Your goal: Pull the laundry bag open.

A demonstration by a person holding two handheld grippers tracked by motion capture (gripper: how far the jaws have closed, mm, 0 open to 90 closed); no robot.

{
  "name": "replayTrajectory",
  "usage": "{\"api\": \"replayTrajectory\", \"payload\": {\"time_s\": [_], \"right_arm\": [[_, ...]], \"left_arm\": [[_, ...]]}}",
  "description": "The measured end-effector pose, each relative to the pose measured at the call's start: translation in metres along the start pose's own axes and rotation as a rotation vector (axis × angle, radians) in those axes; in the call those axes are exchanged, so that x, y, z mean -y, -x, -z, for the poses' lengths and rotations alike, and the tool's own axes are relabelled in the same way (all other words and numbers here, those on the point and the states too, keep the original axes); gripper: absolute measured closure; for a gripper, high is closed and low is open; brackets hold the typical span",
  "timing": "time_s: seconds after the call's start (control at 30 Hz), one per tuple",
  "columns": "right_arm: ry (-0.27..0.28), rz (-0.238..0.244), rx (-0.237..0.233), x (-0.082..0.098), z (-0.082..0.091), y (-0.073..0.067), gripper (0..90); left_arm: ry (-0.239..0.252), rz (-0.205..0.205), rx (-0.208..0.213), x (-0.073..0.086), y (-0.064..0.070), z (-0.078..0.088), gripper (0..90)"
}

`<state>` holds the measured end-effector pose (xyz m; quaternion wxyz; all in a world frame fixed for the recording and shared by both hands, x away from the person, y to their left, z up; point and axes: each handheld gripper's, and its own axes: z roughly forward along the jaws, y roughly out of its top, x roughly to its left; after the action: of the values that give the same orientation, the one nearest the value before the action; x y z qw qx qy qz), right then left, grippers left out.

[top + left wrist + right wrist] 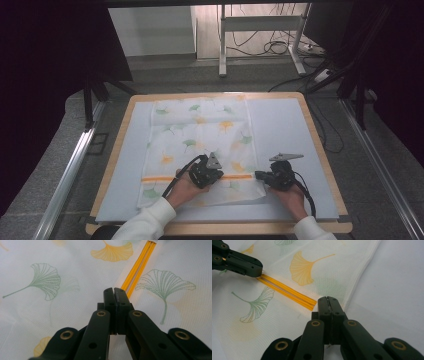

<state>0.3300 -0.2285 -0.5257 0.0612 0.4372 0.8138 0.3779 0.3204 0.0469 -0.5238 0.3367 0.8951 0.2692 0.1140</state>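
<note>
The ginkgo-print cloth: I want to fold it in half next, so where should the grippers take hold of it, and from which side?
Probably the near corners of the cloth, coming in low from the person's side. It lies flat, so only its hemmed edge offers a lip to pinch. The right gripper, shut, already sits by the right edge; the left gripper, shut, rests mid-cloth near the orange stripe.

A big pale blue sheet (pixel 285 130) lies flat on a light brown wooden table (pixel 320 135) and covers most of the top. The wood shows as a thin edge all around the sheet. Grey carpet floor (pixel 165 75) lies behind the table and on both sides. Two long silver metal rails (pixel 67 175) run along the floor, one on each side of the table. Far back stands a white metal frame with legs (pixel 260 30). Black cables (pixel 280 47) curl on the floor under that frame. Dark black curtains (pixel 45 65) hang at both sides.
</note>
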Motion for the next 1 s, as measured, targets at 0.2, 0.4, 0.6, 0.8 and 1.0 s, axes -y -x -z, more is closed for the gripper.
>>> {"api": "replayTrajectory", "payload": {"time_s": [0.2, 0.4, 0.6, 0.8, 1.0], "right_arm": [[0.0, 0.0, 0.0, 0.0, 0.0, 0.0, 89.7], [0.0, 0.0, -0.001, 0.0, 0.0, 0.0, 89.7], [0.001, 0.0, -0.002, 0.0, 0.0, 0.0, 89.7], [0.001, 0.0, -0.002, 0.0, 0.0, 0.0, 89.7], [0.001, 0.001, -0.001, 0.0, 0.0, 0.0, 89.7]], "left_arm": [[-0.003, 0.003, -0.01, 0.003, -0.001, 0.002, 90.0], [-0.005, 0.024, -0.01, 0.007, -0.004, 0.006, 90.0], [-0.009, 0.032, -0.006, 0.01, -0.007, 0.009, 90.0], [-0.007, 0.052, -0.009, 0.015, -0.009, 0.013, 90.0], [-0.011, 0.053, -0.013, 0.018, -0.011, 0.015, 90.0]]}}
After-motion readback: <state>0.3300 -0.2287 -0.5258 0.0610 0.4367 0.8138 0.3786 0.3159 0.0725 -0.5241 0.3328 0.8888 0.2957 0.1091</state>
